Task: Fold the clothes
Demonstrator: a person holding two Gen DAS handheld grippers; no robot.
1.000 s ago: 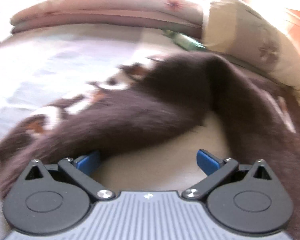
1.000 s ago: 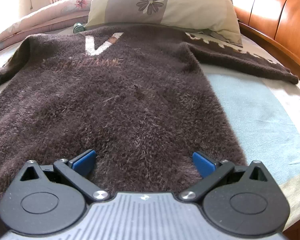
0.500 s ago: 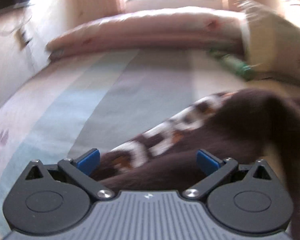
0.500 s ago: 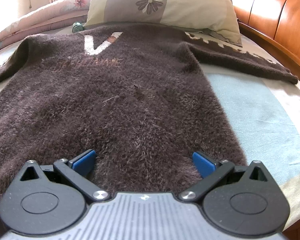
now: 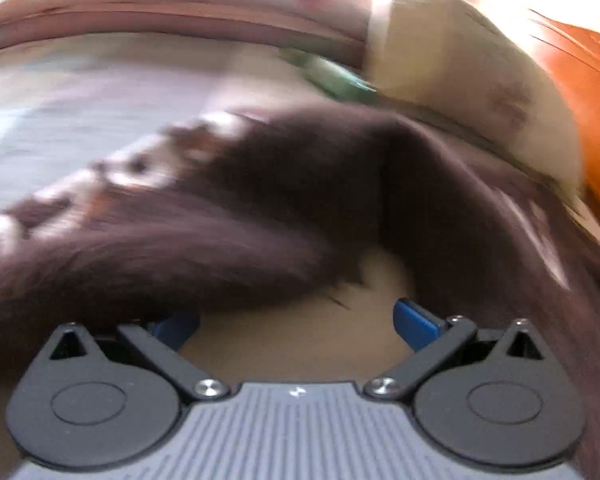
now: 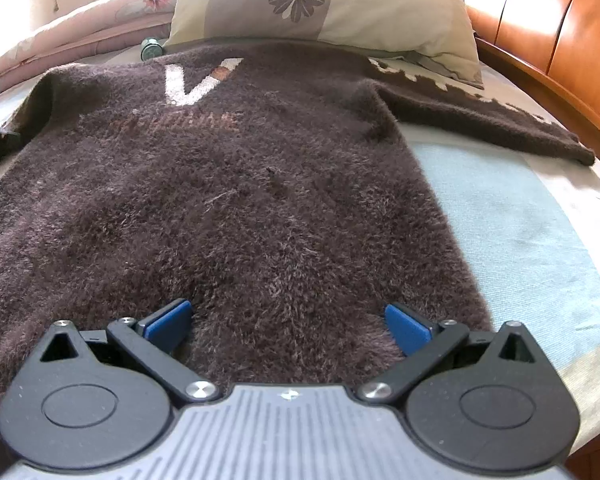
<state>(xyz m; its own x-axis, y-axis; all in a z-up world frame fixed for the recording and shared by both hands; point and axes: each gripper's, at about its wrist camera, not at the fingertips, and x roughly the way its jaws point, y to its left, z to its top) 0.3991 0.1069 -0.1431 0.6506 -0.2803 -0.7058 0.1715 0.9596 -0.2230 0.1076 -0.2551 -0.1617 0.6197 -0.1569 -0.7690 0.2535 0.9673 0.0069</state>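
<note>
The right gripper [image 6: 288, 326] sits at the near hem of the brown sweater [image 6: 236, 184], jaws wide apart, holding nothing. The sweater lies flat on the bed [image 6: 512, 216], its long axis running away toward the pillow [image 6: 340, 4] at the head edge. The left gripper [image 5: 296, 322], also agape and empty, hovers beside the left sleeve [image 5: 180, 240], so it seems nearer for folding that sleeve inward.

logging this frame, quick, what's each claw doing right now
Left claw: open, holding nothing, beside the brown sweater sleeve.
Right claw: open, holding nothing, low over the sweater's hem.
</note>
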